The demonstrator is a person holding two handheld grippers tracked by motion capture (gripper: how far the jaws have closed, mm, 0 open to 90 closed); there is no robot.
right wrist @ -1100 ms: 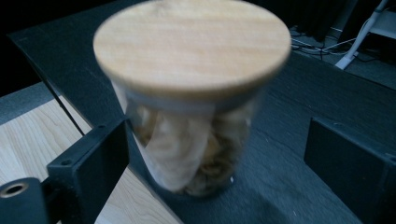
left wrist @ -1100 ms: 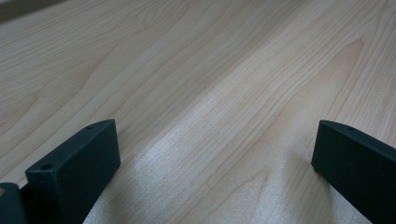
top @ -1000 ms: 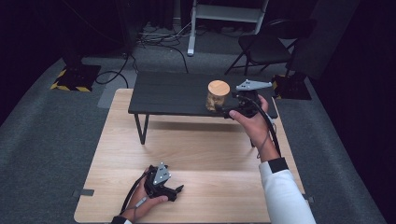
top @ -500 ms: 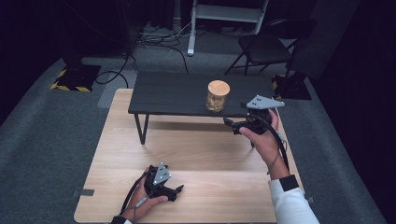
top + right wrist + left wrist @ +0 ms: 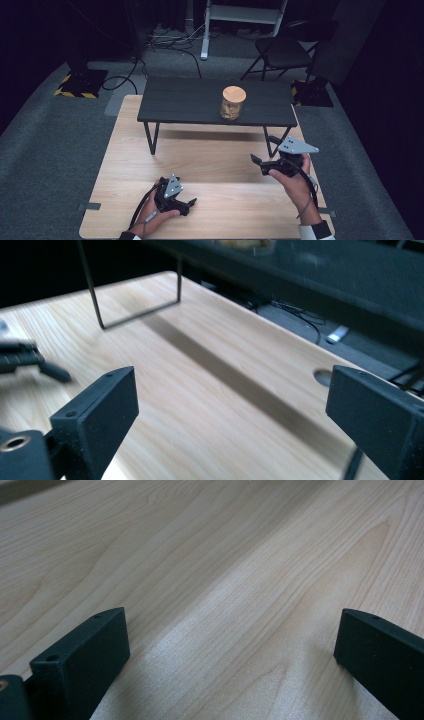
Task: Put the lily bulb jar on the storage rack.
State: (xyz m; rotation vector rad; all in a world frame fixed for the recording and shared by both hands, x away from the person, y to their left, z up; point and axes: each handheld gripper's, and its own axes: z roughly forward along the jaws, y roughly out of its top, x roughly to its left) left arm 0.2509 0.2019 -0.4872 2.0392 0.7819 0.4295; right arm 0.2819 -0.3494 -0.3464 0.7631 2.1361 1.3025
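A glass jar (image 5: 232, 103) with a round wooden lid stands on the small black raised table (image 5: 190, 102), toward its right end. My right gripper (image 5: 259, 159) is held above the wooden tabletop (image 5: 210, 165) at the right, in front of the black table, and its jaws stand wide open with nothing between them (image 5: 230, 415). My left gripper (image 5: 191, 203) rests low near the front edge of the wooden top, also open and empty (image 5: 230, 655). The jar's base shows at the top of the right gripper view (image 5: 240, 244).
The black table's thin metal legs (image 5: 151, 138) stand on the wooden top. A round cable hole (image 5: 325, 377) sits near the wooden top's edge. Beyond the tables are a folding chair (image 5: 280, 52), floor cables (image 5: 165, 35) and yellow-black striped blocks (image 5: 80, 82).
My right gripper has left the jar on the black table and drawn back toward me, down to the wooden top's right side. The left gripper has stayed put.
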